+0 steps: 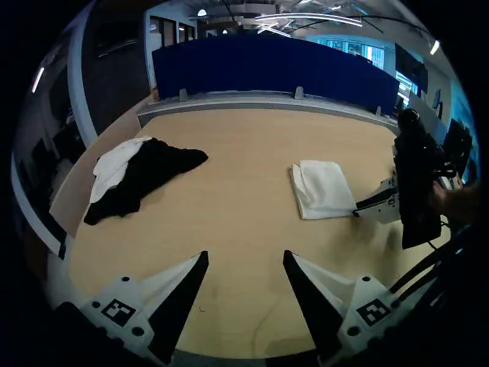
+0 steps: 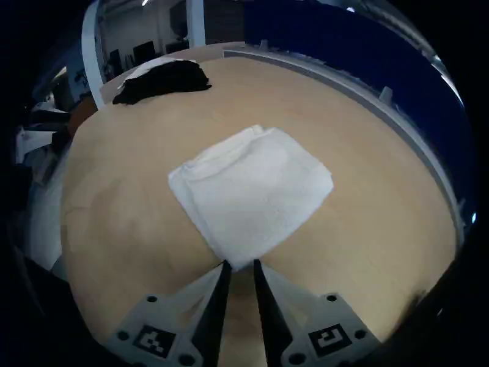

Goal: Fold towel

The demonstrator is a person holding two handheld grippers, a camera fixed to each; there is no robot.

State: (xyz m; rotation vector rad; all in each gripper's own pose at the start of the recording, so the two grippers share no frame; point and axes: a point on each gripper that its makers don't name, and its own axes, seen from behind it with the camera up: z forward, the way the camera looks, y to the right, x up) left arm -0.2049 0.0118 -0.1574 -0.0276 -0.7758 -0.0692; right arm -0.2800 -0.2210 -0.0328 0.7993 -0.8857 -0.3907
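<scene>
A white towel [image 2: 253, 192], folded into a thick square, lies flat on the wooden table [image 2: 379, 202]. My right gripper [image 2: 239, 266] is at its near corner, the fingers drawn close with the corner's tip pinched between them. In the left gripper view the same towel [image 1: 321, 188] lies right of centre. The right gripper [image 1: 360, 210] and the hand [image 1: 455, 202] holding it reach in from the right and touch the towel's corner. My left gripper [image 1: 246, 258] hovers open over bare wood, well short of the towel, nothing between its fingers.
A heap of black and white cloth [image 1: 137, 174] lies at the table's far left, seen also as a dark pile [image 2: 162, 81] in the right gripper view. A blue partition [image 1: 275, 64] runs along the table's far edge. Cables [image 1: 428, 269] hang at the right.
</scene>
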